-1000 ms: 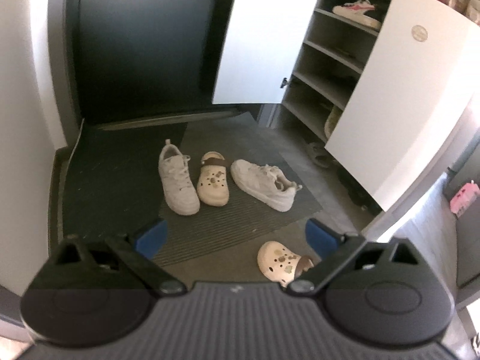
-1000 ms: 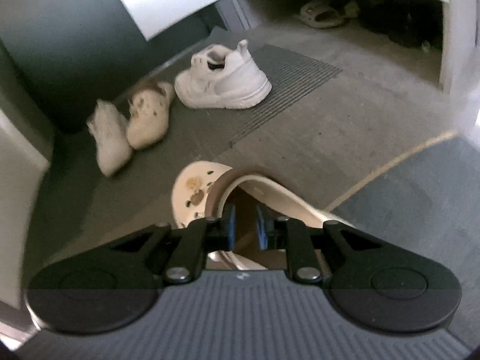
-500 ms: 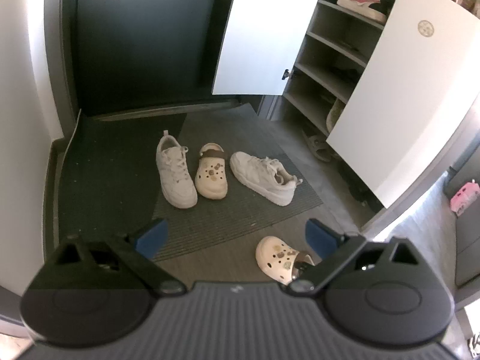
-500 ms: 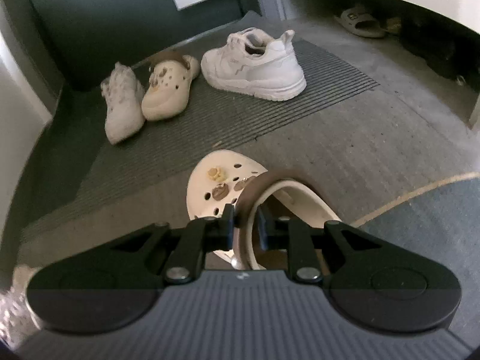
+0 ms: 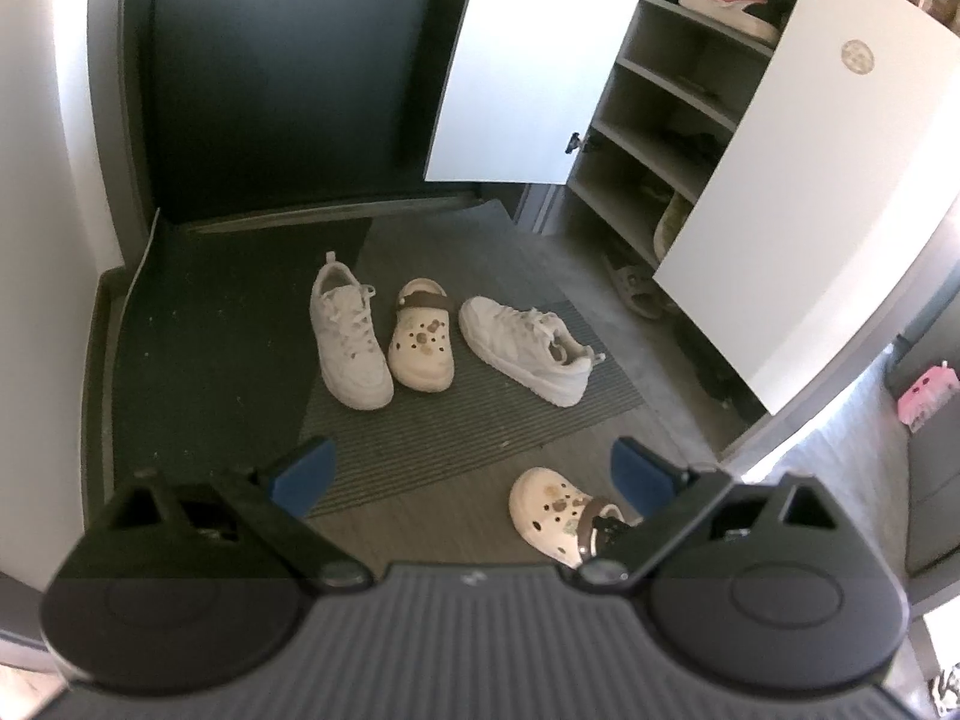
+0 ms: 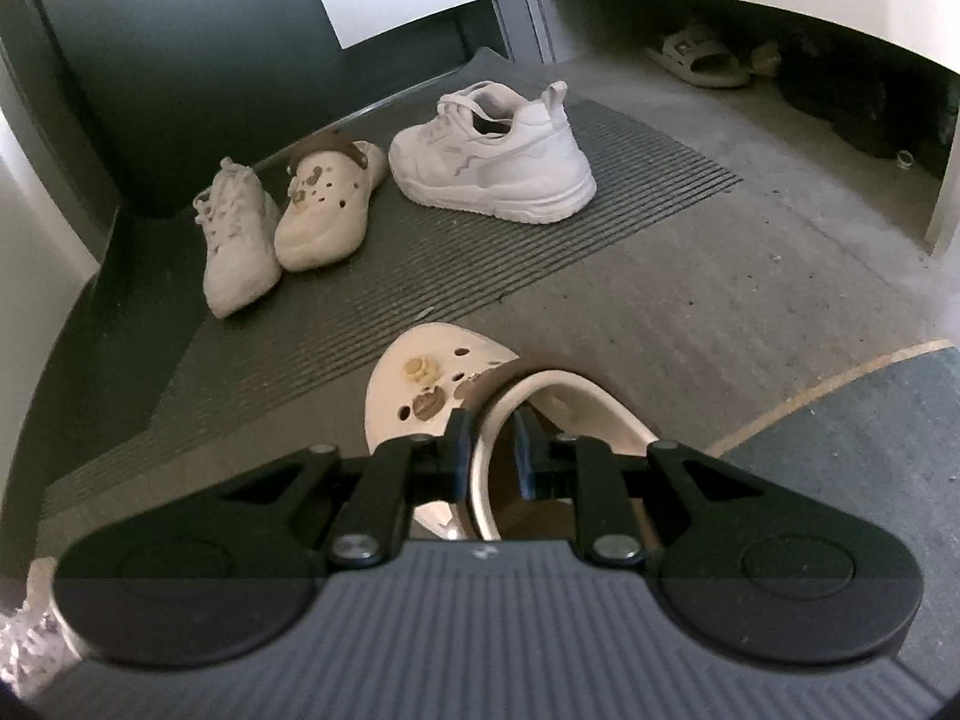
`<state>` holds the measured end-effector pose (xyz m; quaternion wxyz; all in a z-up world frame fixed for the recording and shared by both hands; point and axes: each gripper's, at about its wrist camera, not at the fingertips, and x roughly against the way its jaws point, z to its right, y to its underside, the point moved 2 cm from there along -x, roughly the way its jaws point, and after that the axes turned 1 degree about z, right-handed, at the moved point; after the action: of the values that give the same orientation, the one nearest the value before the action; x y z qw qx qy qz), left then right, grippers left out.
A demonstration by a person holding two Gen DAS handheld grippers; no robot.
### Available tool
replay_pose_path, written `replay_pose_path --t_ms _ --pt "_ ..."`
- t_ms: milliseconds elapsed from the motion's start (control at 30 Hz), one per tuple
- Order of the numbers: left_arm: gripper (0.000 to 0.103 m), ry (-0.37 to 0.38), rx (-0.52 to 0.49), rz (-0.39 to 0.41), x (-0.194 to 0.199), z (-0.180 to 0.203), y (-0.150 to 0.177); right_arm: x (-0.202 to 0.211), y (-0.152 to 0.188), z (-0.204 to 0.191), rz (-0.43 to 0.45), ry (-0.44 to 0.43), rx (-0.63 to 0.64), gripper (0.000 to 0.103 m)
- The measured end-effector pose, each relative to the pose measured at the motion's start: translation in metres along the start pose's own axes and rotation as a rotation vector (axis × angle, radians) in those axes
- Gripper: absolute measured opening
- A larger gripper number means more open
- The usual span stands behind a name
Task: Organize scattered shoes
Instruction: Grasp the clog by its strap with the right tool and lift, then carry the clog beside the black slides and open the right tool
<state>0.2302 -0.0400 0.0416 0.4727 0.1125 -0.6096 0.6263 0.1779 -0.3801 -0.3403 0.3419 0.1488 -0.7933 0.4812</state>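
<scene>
The open cabinet [image 5: 678, 138] shows shelves with room left. On the ribbed mat [image 5: 480, 420], two white sneakers flank one cream clog [image 5: 421, 343]: sorting seems unfinished. Right gripper [image 6: 489, 450] pinches the near clog's [image 6: 432, 384] smooth foam rim; left gripper [image 5: 474, 468] gapes wide, empty.

Both grippers share one build: a grey ribbed body in front of the lens, black rounded housings either side, silver screws at the linkage pivots. The left gripper [image 5: 471, 471] carries blue pads [image 5: 303, 471]; the right gripper [image 6: 493, 450] has black fingers [image 6: 459, 441]
</scene>
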Motion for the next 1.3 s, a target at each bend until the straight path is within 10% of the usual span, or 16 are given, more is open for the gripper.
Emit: replay_pose_path --t_ms 200,400,667,1300 --pt "0.099 -0.001 0.004 -0.007 -0.002 -0.003 0.001 0.011 0.024 0.009 0.013 -0.036 0.008 0.05" --pt "0.099 -0.011 0.012 -0.01 -0.004 -0.005 0.001 -0.019 0.044 -0.009 -0.135 0.015 0.237 0.052" --pt "0.099 -0.031 0.013 0.059 0.009 -0.003 -0.005 -0.026 0.041 -0.041 -0.216 0.081 0.373 0.02" --pt "0.099 -0.034 -0.056 0.08 0.019 0.025 0.009 0.021 0.083 -0.061 -0.37 0.07 0.424 0.016"
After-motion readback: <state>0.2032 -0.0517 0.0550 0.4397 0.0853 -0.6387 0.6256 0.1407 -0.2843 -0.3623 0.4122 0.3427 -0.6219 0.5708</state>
